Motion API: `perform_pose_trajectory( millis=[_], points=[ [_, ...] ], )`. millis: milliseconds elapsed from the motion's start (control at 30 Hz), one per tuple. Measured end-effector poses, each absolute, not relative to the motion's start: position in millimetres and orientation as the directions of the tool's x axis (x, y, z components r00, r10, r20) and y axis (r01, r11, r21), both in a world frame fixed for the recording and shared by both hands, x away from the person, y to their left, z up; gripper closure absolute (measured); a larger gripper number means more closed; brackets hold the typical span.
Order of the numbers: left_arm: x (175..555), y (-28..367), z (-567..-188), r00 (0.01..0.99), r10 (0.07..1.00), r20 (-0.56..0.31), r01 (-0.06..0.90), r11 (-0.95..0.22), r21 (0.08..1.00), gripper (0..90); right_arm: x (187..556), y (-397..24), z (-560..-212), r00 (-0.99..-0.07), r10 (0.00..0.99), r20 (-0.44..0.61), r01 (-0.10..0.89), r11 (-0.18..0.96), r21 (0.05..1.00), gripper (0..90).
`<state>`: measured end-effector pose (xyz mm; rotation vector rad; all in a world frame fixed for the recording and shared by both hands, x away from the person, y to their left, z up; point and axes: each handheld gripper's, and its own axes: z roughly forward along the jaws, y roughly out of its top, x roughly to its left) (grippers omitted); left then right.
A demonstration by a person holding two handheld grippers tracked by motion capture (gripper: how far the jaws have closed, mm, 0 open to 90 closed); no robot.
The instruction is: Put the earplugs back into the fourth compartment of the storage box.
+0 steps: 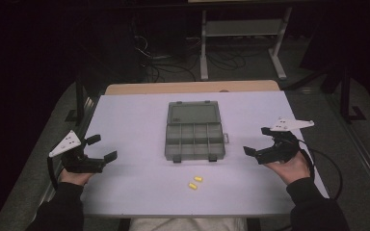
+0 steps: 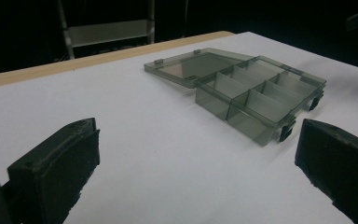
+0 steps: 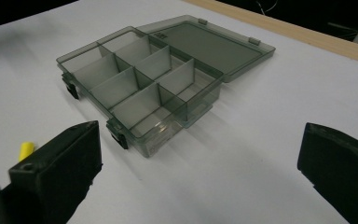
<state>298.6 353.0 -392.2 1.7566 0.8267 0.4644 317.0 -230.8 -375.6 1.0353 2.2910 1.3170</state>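
Nearest you, your two hands came in from the bottom edge of the high view, each gripping a tool. Your left tool (image 1: 101,147) sat at the left edge of the counter (image 1: 135,120) with its jaws spread wide and nothing between them; your right tool (image 1: 257,140) sat at the right edge, likewise released and holding nothing. Both pointed inward toward the middle.

Just ahead of you, between the hands, two small yellow pieces (image 1: 195,182) lay on the white surface, close together and just short of the box; from the right gripper view one yellow piece (image 3: 25,150) peeked out beside the near jaw.

Beyond them stood a smoky see-through organizer box (image 1: 195,142), set at the middle of the counter and well apart from both tools. You had it open, its lid (image 1: 193,114) folded flat on the far side. Its compartments (image 3: 135,79), split by thin dividers, looked empty.

Farther back, the counter's wooden edge (image 1: 192,87) showed past the white sheet, then a dark floor with cables (image 1: 173,62) and a pale metal frame (image 1: 243,29).
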Motion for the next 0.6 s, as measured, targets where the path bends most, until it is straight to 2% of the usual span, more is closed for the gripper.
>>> perform_pose_trajectory(
  millis=[600],
  points=[
    [298.3,352.7,-392.1,0.681,0.728,-0.083,0.299,-0.173,0.938,0.0,319.2,-179.8,-368.5,-0.802,0.595,0.05,0.404,0.479,0.78,0.0]
  ],
)
